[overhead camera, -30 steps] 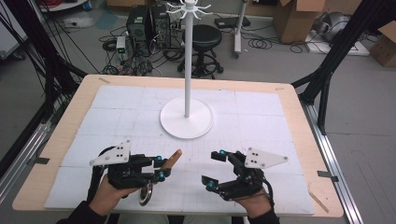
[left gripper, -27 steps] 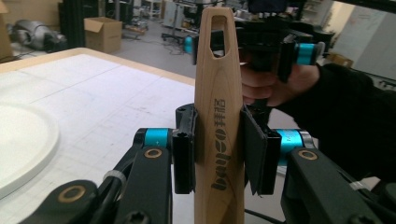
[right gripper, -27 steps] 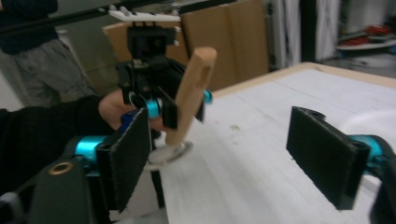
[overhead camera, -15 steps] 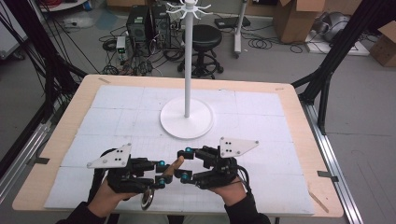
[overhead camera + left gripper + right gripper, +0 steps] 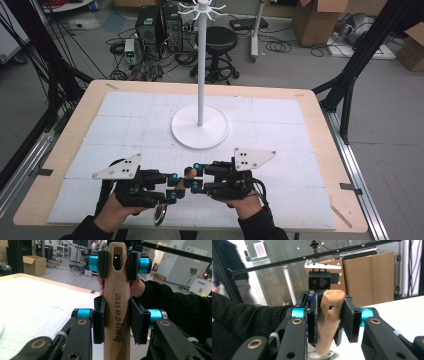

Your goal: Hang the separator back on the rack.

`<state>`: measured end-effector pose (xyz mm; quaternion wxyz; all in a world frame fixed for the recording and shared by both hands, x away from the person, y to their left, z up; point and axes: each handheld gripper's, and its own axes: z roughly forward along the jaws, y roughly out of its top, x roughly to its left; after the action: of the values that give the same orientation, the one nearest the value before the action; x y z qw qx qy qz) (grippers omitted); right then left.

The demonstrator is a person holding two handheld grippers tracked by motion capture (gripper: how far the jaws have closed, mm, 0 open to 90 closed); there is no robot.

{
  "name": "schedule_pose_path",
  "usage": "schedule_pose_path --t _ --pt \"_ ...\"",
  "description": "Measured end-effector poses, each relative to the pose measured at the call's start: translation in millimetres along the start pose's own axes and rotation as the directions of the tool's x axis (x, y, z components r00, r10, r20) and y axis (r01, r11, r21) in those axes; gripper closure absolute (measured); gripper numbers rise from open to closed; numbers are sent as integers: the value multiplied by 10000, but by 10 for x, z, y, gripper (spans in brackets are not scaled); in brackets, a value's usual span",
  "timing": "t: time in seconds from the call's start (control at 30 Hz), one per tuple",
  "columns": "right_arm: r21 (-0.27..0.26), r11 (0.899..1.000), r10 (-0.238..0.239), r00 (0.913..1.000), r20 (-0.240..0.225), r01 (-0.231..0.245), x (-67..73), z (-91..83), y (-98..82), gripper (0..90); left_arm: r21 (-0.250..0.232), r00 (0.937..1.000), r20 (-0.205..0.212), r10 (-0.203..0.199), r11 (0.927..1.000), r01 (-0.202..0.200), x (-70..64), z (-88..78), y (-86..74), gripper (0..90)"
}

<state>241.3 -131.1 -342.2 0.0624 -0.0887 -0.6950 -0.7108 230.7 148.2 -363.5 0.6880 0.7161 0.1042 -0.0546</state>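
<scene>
Right claw (image 5: 196,181) now closed on wooden handle (image 5: 189,173) beside left claw (image 5: 173,186).

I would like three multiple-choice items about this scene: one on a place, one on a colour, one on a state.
1. Where does the white stand rest?
A. at the table's middle
B. on the floor
C. at the table's right edge

2. What colour is the handle?
A. white
B. wood brown
C. blue

3. How is the handle held?
A. it lies free on the table
B. between the jaws of both grippers
C. by a bare hand

Answers: 1 A, its round base sits mid-table. 2 B, wood grain shows. 3 B, the left gripper and the right gripper both flank it.
</scene>
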Motion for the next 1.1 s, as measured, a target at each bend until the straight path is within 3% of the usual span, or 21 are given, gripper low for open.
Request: schedule_pose_path --t 0.2,0.27,0.3,0.37,0.47,0.57,0.7,0.83,1.03,1.1 --pt "443 9990 -33 9978 665 4 73 91 130 700 -288 9995 -282 -124 9995 116 20 -51 -1 647" --pt "498 9987 -132 9954 954 85 95 114 178 700 -229 9972 -698 -278 9994 263 33 -46 -21 547" --pt "508 9987 -105 9937 1117 49 106 119 215 700 -230 9965 -769 -313 9993 296 42 -47 -30 482" --pt "425 9991 -88 9902 1392 29 120 118 261 700 -316 9952 -821 -526 9982 502 63 -50 -48 437" --pt "177 9998 -12 9802 1980 -23 159 90 360 701 -394 9940 -967 -508 9981 472 67 -52 -48 416" --pt "125 9999 -49 9630 2695 16 173 62 439 701 -332 9911 -1301 -298 9991 256 50 -54 -37 401" --pt "-38 9999 144 9381 3460 -140 182 57 488 701 -224 9812 -1931 -73 9997 30 16 -26 -12 401" --pt "-52 9997 227 9243 3809 -224 190 100 467 701 -12 9658 -2585 211 9998 -222 -12 29 27 412" --pt "46 9991 354 9002 4340 -415 196 148 458 701 350 9528 -3016 347 9991 -253 -16 142 73 442" --pt "43 9990 374 8947 4452 -439 191 154 457 701 499 9449 -3254 363 9985 -211 -8 186 86 460"
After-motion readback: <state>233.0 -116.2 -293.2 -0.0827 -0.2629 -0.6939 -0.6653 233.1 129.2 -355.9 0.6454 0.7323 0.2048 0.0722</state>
